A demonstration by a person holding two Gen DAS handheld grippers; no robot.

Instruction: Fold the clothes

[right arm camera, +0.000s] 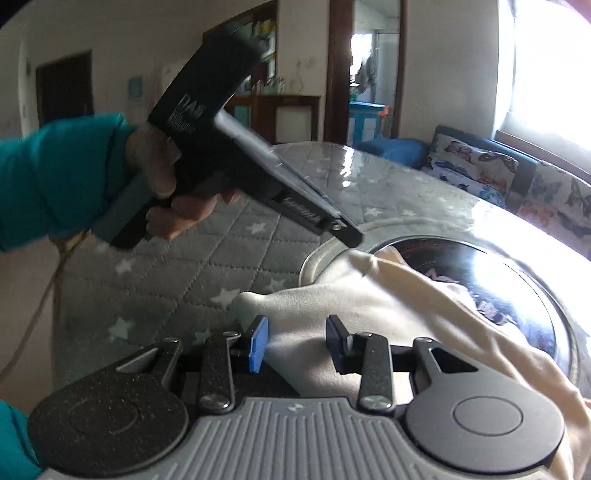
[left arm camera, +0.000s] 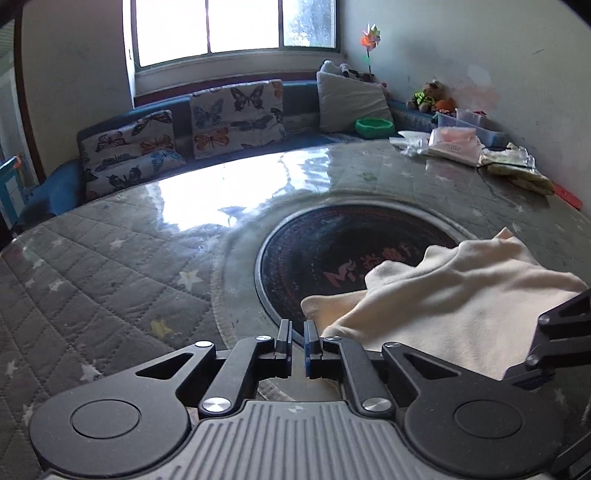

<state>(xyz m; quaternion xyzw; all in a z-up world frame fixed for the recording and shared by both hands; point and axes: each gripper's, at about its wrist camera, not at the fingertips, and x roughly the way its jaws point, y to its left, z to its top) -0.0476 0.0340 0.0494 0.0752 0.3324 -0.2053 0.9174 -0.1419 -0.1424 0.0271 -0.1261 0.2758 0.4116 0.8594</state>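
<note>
Cream cloth [left arm camera: 454, 302] lies rumpled on the table [left arm camera: 110, 266], partly over the dark round plate [left arm camera: 325, 251] set into the tabletop and partly over the grey quilted cover with pale stars. In the left wrist view it spreads from the middle toward four o'clock, with one loose corner reaching back toward the left gripper [left arm camera: 297, 334].

That gripper's jaws are pressed almost together with only a thin slit between them. The cloth's edge lies just beside the right-hand jaw, at about three o'clock of it, and nothing seems to be caught between the pads, though the view is too tight there to be sure.

In the right wrist view the right gripper [right arm camera: 298, 341] stands spread, its blue-padded finger [right arm camera: 258, 343] at nine o'clock and the dark one at three o'clock, with a fold of the cloth [right arm camera: 369, 306] lying in the gap between them. The pads do not press on the fabric.

At ten o'clock in this view a hand [right arm camera: 159, 177] in a teal sleeve [right arm camera: 55, 177] holds the other gripper, angled down toward the plate's rim.

Butterfly-print cushions [left arm camera: 236, 114] line a sofa at twelve o'clock beyond the table in the left wrist view, under a bright window [left arm camera: 236, 26].
</note>
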